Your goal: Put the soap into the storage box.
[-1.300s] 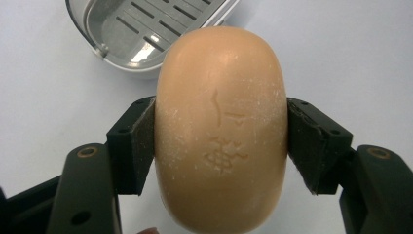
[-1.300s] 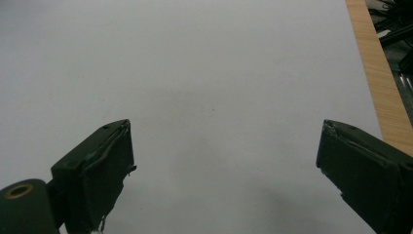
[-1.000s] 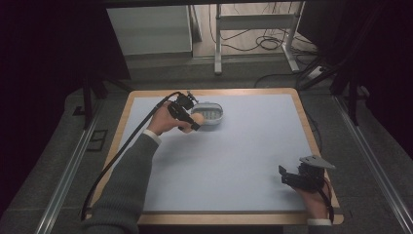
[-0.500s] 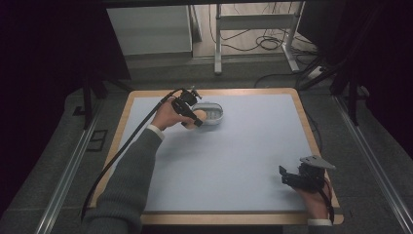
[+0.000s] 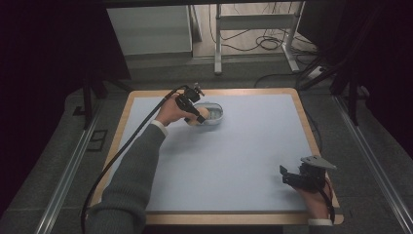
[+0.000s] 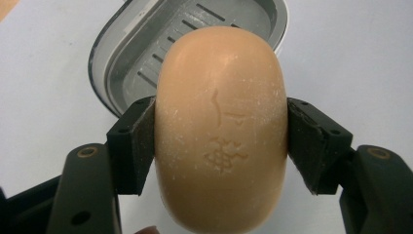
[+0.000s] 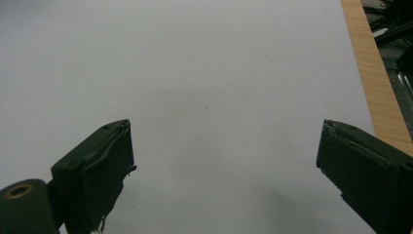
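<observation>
A peach-coloured oval soap bar (image 6: 221,126) with an embossed mark is clamped between the black jaws of my left gripper (image 6: 221,146). Just beyond it lies a grey slotted soap dish (image 6: 146,53) on the pale blue mat. From above, the left gripper (image 5: 197,114) holds the soap (image 5: 203,115) over the near left edge of the dish (image 5: 214,111), at the far middle of the table. My right gripper (image 5: 288,176) rests near the front right corner, jaws wide apart with nothing between them (image 7: 224,161).
The pale blue mat (image 5: 243,156) covers the wooden table, whose rim (image 5: 321,146) shows on the right. A black cable (image 5: 122,151) trails from the left gripper along the sleeve. A white cabinet (image 5: 151,29) and metal frame legs (image 5: 253,29) stand on the floor beyond.
The left gripper with the soap has shifted slightly toward the dish's near edge. The right gripper has stayed put.
</observation>
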